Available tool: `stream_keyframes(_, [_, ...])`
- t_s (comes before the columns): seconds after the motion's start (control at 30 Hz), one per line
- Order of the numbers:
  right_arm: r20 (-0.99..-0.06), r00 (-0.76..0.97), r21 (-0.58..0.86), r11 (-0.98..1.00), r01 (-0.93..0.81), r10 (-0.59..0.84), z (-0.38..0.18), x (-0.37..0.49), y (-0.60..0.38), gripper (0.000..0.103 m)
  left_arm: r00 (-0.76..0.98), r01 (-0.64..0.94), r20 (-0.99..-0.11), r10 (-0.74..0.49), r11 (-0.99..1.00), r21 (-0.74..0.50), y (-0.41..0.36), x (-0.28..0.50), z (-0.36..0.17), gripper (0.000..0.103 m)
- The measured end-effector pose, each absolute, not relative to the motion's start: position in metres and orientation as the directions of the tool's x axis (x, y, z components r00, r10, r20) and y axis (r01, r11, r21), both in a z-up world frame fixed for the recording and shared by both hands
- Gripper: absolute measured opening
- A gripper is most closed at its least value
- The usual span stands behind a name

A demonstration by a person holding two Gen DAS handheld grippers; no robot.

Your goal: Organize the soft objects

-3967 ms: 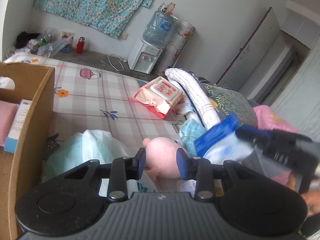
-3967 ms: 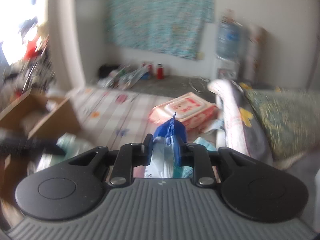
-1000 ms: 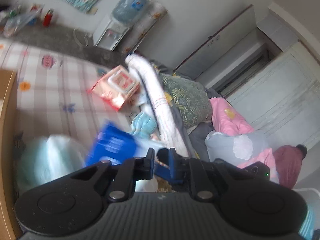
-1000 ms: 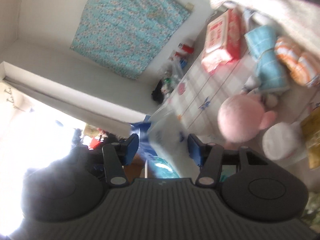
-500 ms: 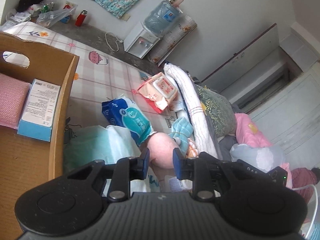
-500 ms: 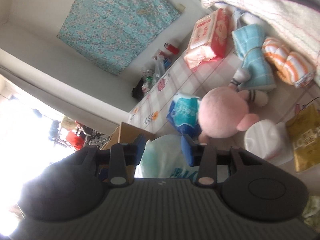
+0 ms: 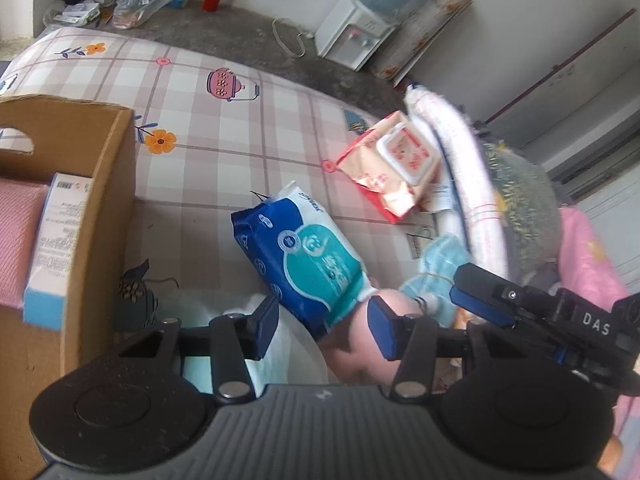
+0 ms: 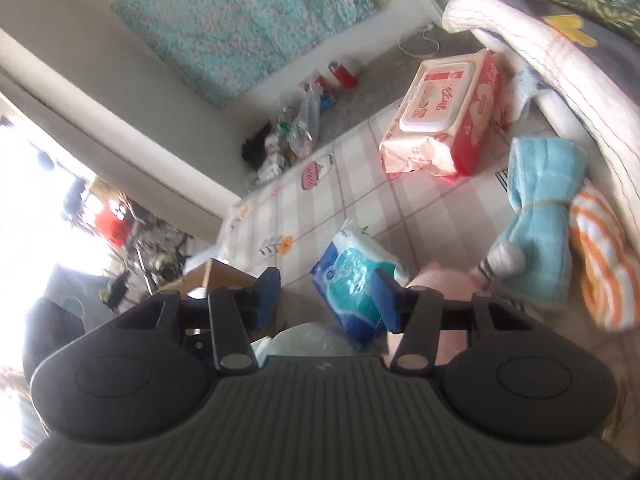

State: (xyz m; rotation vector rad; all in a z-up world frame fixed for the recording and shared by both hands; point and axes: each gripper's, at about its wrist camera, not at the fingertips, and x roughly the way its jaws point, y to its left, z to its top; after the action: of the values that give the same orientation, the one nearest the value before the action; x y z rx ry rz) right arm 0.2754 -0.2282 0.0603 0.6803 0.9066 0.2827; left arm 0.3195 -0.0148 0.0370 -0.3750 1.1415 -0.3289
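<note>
A blue and teal tissue pack (image 7: 304, 256) lies on the checked bedsheet, leaning on a pink plush toy (image 7: 372, 320); it also shows in the right wrist view (image 8: 354, 280). My left gripper (image 7: 324, 322) is open and empty just above the pack and the plush. My right gripper (image 8: 326, 296) is open and empty, and its black body (image 7: 560, 320) reaches in from the right in the left wrist view. A red wet-wipes pack (image 8: 444, 116), a blue towel (image 8: 540, 208) and an orange striped cloth (image 8: 600, 256) lie further right.
A cardboard box (image 7: 100, 208) at the left holds a pink cloth (image 7: 16, 240) and a small carton (image 7: 60, 232). A pale green plastic bag (image 7: 288, 356) lies under my left gripper. Rolled bedding and pillows (image 7: 480, 184) line the right side.
The blue tissue pack left my grippers and now lies on the sheet against the plush. Both grippers have opened wider, and the right gripper has come into the left wrist view.
</note>
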Motion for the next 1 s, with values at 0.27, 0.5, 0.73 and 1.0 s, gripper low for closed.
stream_keyframes(0.27, [-0.734, 0.444, 0.596, 0.801, 0.06, 0.513, 0.015, 0.365, -0.214, 0.05, 0.234, -0.042, -0.904, -0.358, 0.925, -0.377, -0.034, 0.381, -0.013, 0.05])
stream_keyframes(0.5, [-0.756, 0.377, 0.616, 0.777, 0.132, 0.535, -0.029, 0.404, -0.216, 0.05, 0.177, -0.084, -0.907, -0.382, 0.912, -0.4, -0.035, 0.402, -0.038, 0.056])
stream_keyframes(0.73, [-0.731, 0.325, 0.669, 0.725, 0.165, 0.601, -0.058, 0.415, -0.207, 0.047, 0.178, -0.103, -0.897, -0.405, 0.898, -0.427, -0.036, 0.414, -0.042, 0.057])
stream_keyframes(1.0, [-0.681, 0.331, 0.727, 0.657, 0.2, 0.653, -0.063, 0.412, -0.205, 0.04, 0.247, -0.045, -0.898, -0.364, 0.921, -0.386, -0.046, 0.412, -0.027, 0.053])
